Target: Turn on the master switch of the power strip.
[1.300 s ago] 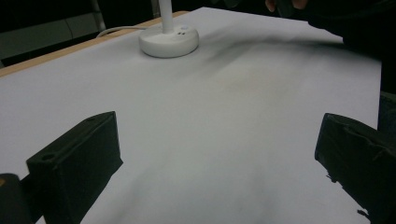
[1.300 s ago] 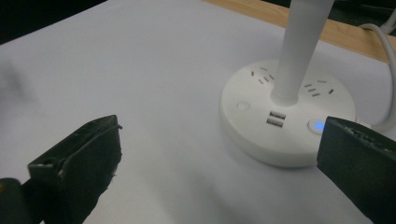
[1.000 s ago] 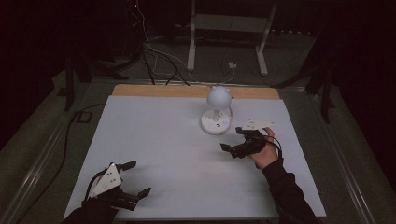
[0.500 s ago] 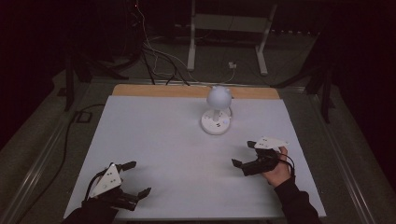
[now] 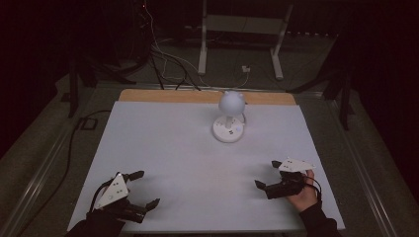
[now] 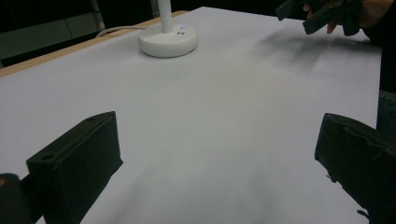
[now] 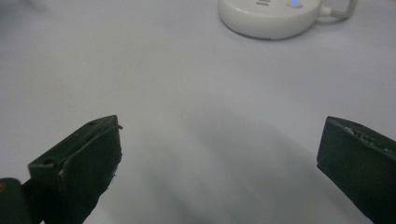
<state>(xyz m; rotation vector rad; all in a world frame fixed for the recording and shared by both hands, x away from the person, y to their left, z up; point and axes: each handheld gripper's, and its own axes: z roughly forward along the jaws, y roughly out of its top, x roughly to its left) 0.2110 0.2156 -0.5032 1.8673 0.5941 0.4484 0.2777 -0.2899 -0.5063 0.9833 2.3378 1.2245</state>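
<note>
White and round-headed, a small table lamp (image 5: 229, 117) is being left standing upright near the far edge of the white table (image 5: 163, 148), its disc base resting flat on the surface and a blue indicator being shown lit on that base in the right gripper view. Nothing is being held by either tool. The right gripper (image 5: 269, 177) is being held low over the near right part of the table with its jaws spread wide and empty; the left gripper (image 5: 143, 189) is being held at the near left corner, its jaws likewise spread with nothing between them. The lamp is lying ahead of and to the left of the right gripper, well apart from it, and farther off again from the left gripper, so the right hand is judged the nearer for any reach. The lamp's long axis is running vertically, from base up through the thin stem to the globe.
</note>
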